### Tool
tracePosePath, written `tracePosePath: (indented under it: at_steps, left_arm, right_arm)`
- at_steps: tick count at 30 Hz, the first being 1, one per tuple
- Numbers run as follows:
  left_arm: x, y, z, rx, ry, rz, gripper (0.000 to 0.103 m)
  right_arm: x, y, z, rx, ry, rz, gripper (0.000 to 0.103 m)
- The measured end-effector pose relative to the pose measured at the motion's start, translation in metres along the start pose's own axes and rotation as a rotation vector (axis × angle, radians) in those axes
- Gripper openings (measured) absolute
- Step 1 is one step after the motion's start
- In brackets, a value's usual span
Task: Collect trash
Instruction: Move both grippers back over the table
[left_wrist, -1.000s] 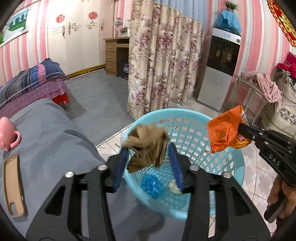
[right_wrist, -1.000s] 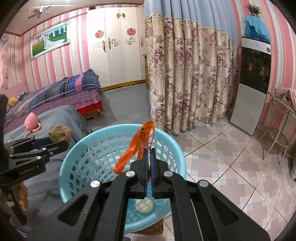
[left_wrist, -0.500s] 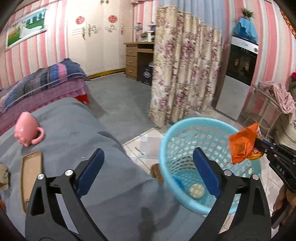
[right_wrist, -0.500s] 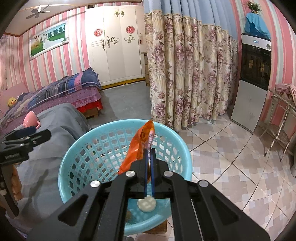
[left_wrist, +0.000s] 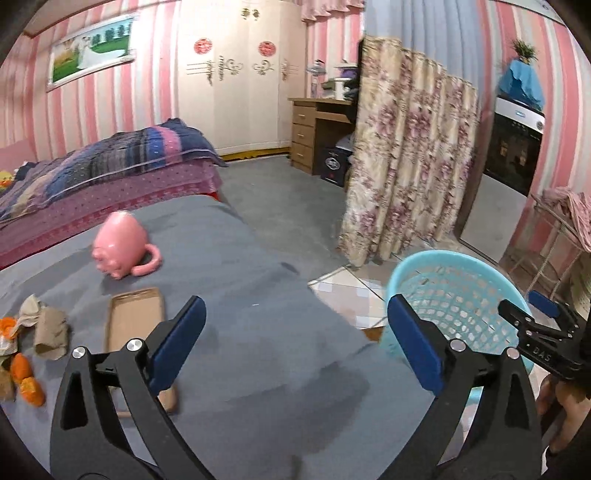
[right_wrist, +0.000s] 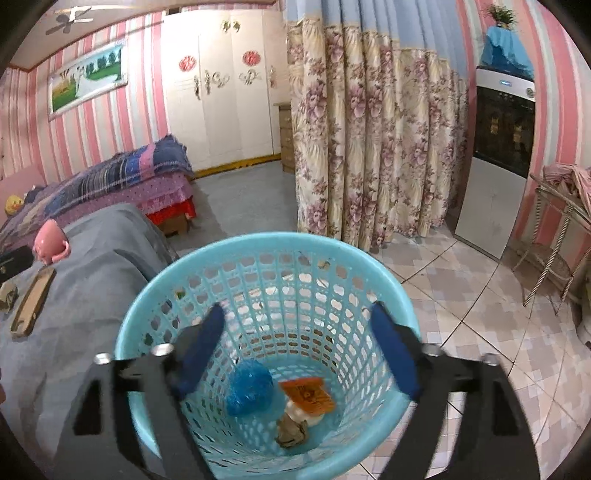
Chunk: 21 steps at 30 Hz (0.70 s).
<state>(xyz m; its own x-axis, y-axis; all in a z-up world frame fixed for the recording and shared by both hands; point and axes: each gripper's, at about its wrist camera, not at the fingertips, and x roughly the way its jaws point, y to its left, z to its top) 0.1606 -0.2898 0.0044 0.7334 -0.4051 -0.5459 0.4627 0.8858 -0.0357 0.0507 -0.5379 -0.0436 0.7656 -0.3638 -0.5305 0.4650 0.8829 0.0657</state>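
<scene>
Left wrist: left gripper (left_wrist: 295, 339) just opened wide, empty; crumpled brown paper (left_wrist: 50, 332) and orange peels (left_wrist: 27, 376) lying far left on grey bed (left_wrist: 258, 332), nearer this hand.
Right wrist: right gripper (right_wrist: 295, 350) just opened, empty, above blue basket (right_wrist: 147, 310); orange wrapper (right_wrist: 306, 395) inside.

— Where are we?
— We're in a home bedroom: a bed (left_wrist: 110, 177) under a plaid quilt, a white wardrobe (left_wrist: 236, 74), a floral curtain (right_wrist: 369, 140) and pink striped walls (right_wrist: 140, 110).

Blue basket (right_wrist: 258, 254) upright on floor; orange wrapper (right_wrist: 306, 395), blue wad (right_wrist: 247, 387), brown scrap (right_wrist: 291, 432) at btm.
</scene>
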Motion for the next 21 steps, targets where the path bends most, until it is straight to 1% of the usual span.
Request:
tracePosePath:
  at_steps: [4,8,12,17,20,21]
  left_arm:
    - [-0.018,0.030,-0.007,-0.044,-0.008,0.045,0.097]
    - [-0.034,0.059,-0.013,-0.080,-0.015,0.096,0.097]
    - [-0.056,0.100,-0.023,-0.126,-0.021,0.175,0.097]
    - [-0.079,0.153,-0.037,-0.190,-0.015,0.261,0.097]
    - [-0.097,0.190,-0.049,-0.246,-0.019,0.326,0.097]
    - [-0.101,0.198,-0.053,-0.260,-0.020,0.339,0.097]
  right_arm:
    - [-0.004,0.016,0.002,-0.022,-0.013,0.000,0.089]
    - [-0.009,0.038,0.008,-0.037,-0.027,0.028,0.090]
    - [-0.014,0.067,0.011,-0.059,-0.040,0.076,0.091]
    - [-0.019,0.112,0.009,-0.095,-0.041,0.141,0.091]
    - [-0.021,0.141,0.009,-0.134,-0.041,0.177,0.091]
    - [-0.022,0.150,0.009,-0.144,-0.041,0.189,0.091]
